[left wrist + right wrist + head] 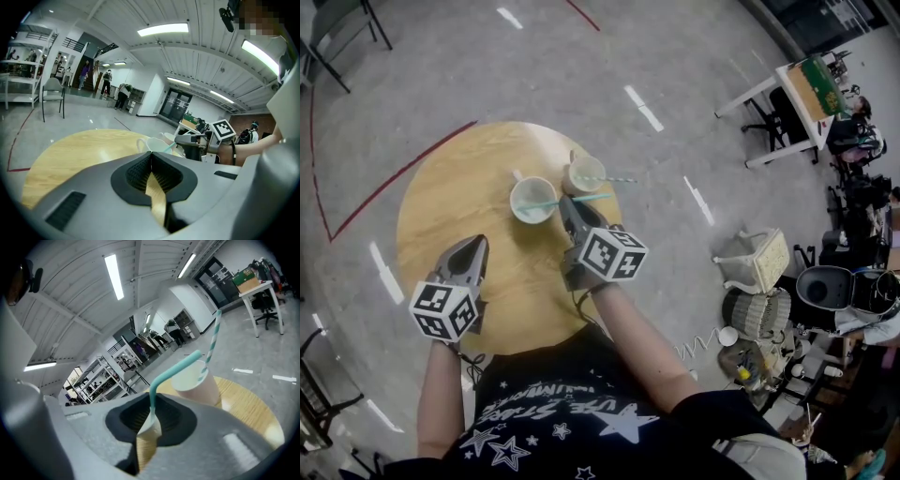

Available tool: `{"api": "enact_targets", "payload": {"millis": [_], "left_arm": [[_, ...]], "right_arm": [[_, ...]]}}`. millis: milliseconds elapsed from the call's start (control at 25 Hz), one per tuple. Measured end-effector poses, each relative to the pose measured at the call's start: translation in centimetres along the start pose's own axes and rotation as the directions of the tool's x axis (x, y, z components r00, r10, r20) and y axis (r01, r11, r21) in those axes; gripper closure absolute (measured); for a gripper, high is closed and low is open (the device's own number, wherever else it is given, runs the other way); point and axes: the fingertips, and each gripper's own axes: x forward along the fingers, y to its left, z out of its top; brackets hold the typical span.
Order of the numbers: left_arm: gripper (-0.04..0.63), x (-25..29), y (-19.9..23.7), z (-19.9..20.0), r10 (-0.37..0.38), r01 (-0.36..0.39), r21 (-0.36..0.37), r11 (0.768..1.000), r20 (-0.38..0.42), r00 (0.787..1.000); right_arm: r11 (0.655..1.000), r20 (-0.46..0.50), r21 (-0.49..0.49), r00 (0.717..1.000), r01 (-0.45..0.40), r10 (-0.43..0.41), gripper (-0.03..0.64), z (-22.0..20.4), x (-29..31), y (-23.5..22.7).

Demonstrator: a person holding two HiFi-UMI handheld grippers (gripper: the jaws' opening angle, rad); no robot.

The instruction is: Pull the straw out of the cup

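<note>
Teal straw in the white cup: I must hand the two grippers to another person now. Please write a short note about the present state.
Right gripper: shut on the teal straw, close to the white cup.
Left gripper: shut, empty, over the round wooden table, left of the cups.
Paper cup with striped straw: beside the white cup, untouched.
Done: straw gripped.
Left: pull it out of the cup. Nothing steadies the cup, so pull gently.

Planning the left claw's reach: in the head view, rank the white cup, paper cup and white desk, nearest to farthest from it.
1. White cup, on the table just ahead of the left claw.
2. Paper cup, behind it, farther right.
3. White desk, across the floor, upper right.
</note>
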Motion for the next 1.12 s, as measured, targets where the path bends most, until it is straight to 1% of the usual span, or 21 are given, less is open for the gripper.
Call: {"api": "enact_targets", "payload": {"millis": [320, 600, 800, 880, 1000, 1120], "left_arm": [[0.589, -2.0, 0.0, 0.2, -0.015, 0.015, 0.014, 1.0, 0.007, 1.0], [0.588, -5.2, -1.8, 0.2, -0.061, 0.059, 0.032, 0.998, 0.041, 0.997], [0.589, -8.3, -3.4, 0.0, -0.095, 0.091, 0.061, 0.994, 0.057, 0.994], [0.589, -9.7, -3.8, -0.2, -0.119, 0.114, 0.076, 0.991, 0.06, 0.991], [0.589, -11.6, -4.7, -1.1, -0.163, 0.158, 0.108, 0.982, 0.045, 0.985], [0.589, -13.5, -5.5, -1.9, -0.189, 0.182, 0.124, 0.975, 0.04, 0.981]], "right_arm": [[0.999, 0.048, -0.04, 0.999, -0.013, 0.015, 0.584, 0.9, -1.3, 2.5], [0.997, 0.166, -0.083, 0.986, 0.002, 0.012, 0.584, 3.1, -5.1, 5.1], [0.994, 0.248, -0.11, 0.969, 0.02, 0.008, 0.584, 3.6, -9.1, 7.8], [0.991, 0.273, -0.127, 0.962, 0.033, 0.003, 0.584, 3.4, -10.6, 8.9], [0.991, 0.302, -0.126, 0.953, 0.054, -0.013, 0.584, 2.4, -13.3, 10.2], [0.991, 0.31, -0.123, 0.951, 0.061, -0.02, 0.584, 0.8, -15.6, 11.6]]}}
